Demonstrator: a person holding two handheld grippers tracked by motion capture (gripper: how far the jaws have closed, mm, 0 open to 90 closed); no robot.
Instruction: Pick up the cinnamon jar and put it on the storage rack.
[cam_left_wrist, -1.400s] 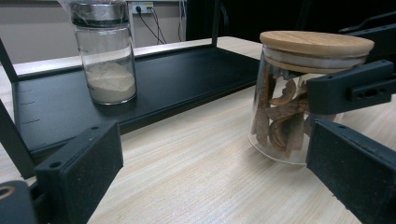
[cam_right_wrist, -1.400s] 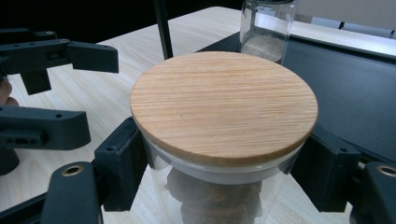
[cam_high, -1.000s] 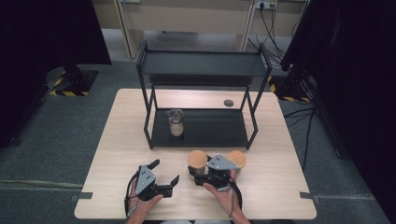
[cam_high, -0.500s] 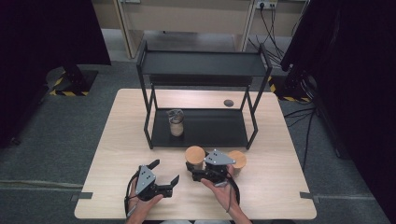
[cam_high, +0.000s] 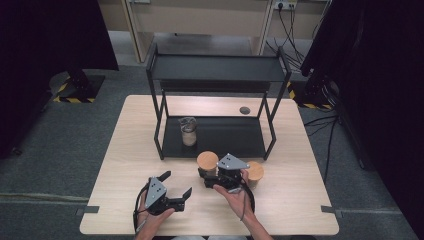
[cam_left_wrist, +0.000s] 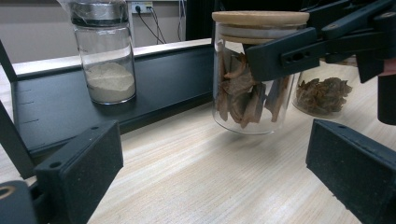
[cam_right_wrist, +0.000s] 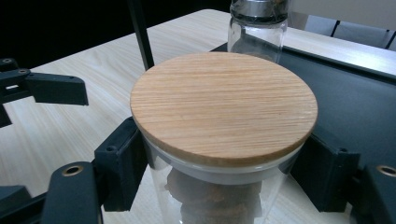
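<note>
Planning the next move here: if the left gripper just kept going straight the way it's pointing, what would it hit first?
Probably the glass jar with the wooden lid that the right gripper holds; it sits ahead between the open left gripper jaws, though depth is uncertain.

Black two-tier rack (cam_high: 216, 75) beyond the fingers, carrying a powder jar (cam_high: 188, 132) on its lower shelf; second wooden-lidded jar (cam_high: 254, 172) just behind the fingers; small dark disc (cam_high: 244, 110) far back on the tabletop (cam_high: 295, 200).

High view looks down and forward over the table (cam_high: 125, 200). Both gripper views sit low and close: left faces the wooden-lidded jar (cam_left_wrist: 252, 74) at 1 o'clock, right shares it (cam_right_wrist: 224, 107) dead centre.
</note>
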